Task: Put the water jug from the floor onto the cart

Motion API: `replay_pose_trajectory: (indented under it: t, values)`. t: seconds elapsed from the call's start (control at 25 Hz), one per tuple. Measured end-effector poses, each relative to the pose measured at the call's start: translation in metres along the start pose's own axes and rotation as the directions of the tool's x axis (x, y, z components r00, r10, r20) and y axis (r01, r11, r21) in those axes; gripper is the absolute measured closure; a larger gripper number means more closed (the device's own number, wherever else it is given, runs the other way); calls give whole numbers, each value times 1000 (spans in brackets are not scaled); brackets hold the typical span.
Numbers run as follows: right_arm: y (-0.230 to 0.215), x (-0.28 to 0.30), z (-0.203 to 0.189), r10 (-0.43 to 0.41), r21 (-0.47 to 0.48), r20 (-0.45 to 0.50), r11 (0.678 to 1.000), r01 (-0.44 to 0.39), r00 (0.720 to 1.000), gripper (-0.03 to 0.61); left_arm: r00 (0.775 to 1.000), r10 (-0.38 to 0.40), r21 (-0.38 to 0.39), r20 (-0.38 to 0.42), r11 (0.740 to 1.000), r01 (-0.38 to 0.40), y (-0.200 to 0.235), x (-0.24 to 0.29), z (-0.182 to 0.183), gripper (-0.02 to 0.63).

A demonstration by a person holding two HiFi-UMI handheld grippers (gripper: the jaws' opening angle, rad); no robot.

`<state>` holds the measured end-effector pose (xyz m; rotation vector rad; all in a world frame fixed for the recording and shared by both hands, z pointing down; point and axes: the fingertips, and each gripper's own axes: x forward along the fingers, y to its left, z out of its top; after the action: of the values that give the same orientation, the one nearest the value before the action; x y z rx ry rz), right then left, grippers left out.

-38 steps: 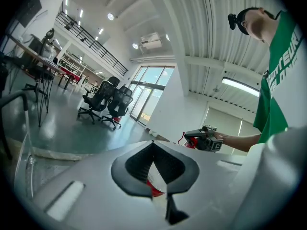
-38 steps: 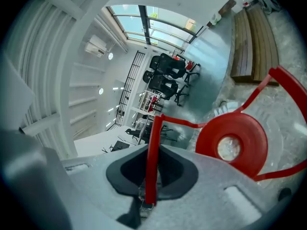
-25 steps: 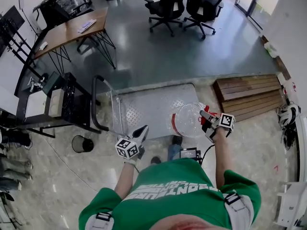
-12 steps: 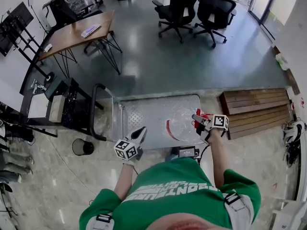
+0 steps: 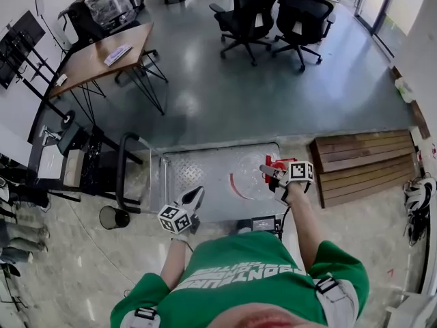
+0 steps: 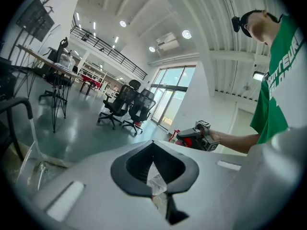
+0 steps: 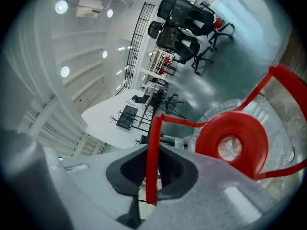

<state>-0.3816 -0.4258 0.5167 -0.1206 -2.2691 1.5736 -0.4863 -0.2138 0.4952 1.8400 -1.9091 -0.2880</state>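
Right gripper [image 5: 268, 171] is clamped on the thin red plastic handle [image 7: 152, 147] of the clear plastic water jug [image 5: 246, 178], over the grey steel platform cart [image 5: 198, 173]. Left gripper [image 5: 196, 195] is closed and empty.

Far beyond the fingers [image 5: 192, 198] of the left gripper [image 5: 196, 192], up and to their left, stands a brown wooden table on thin black wire legs [image 5: 102, 59] with a pale booklet [image 5: 118, 53] lying on it. A small round black bin [image 5: 113, 217] sits on the pale marble floor [image 5: 82, 272] to the left of those fingers, near a black metal rack [image 5: 85, 162]. Well ahead of the fingers [image 5: 272, 174] of the right gripper [image 5: 265, 171], across the glossy grey floor [image 5: 205, 101], two black swivel office chairs [image 5: 249, 16] stand side by side, and a low brown slatted wooden platform [image 5: 362, 159] lies just to their right.
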Motion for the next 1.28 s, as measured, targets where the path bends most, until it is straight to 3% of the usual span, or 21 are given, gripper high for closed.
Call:
replay_pose_trajectory:
  t: [0.36,0.8,1.28]
  values:
    - [-28,9,21,-32,-3,-33,999,32,999,566,996,-66,33,-64,997,69,-20,46,1,603]
    - [-81,64,1,-122,45,-91,991,126,988,568,989,-110,-2,-95,994,110,11,41,0,604]
    - [-143,150,-36,-209,93,-116,971,220,971,568,997,-33,-82,-63,996,28,85,-22,4,603]
